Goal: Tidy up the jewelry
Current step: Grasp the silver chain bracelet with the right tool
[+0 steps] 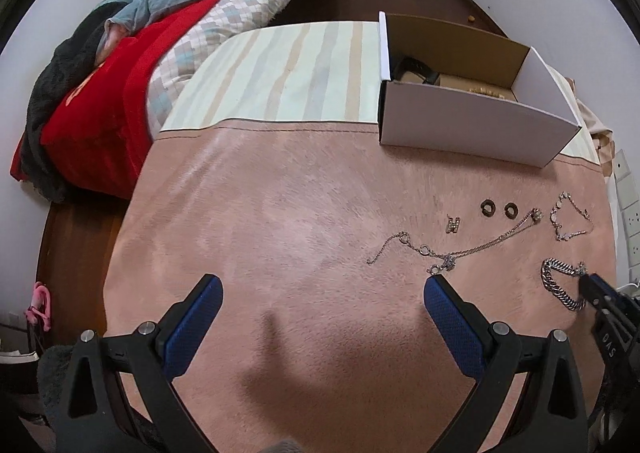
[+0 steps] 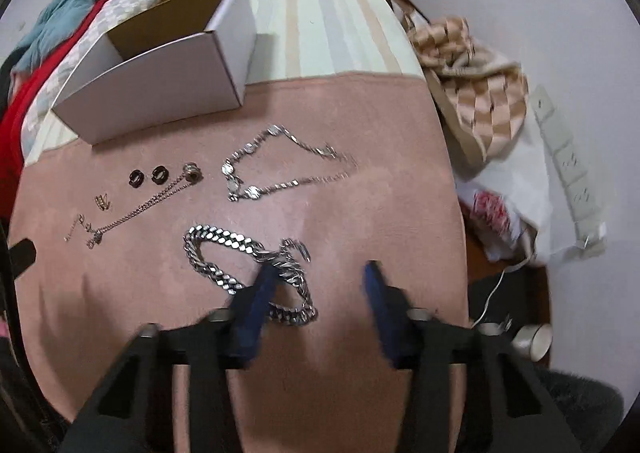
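Early stage. Box point(image 1: 472, 121) at far side of pink mat point(image 1: 280, 213) already holds a few pieces: a dark band and something gold, hard to make out. Still out on the mat: heavy chain point(image 2: 240, 265), disc necklace point(image 2: 272, 165), thin chain point(image 1: 452, 249), two dark rings point(image 1: 499, 209), small clip point(image 1: 573, 224).

Right gripper point(image 2: 320, 285) over the heavy chain, jaws wide, left finger overlapping the links, nothing pinched yet. Left gripper point(image 1: 322, 297) wide, nothing in it, hovering over bare mat near the thin chain. Most pieces still to go in.
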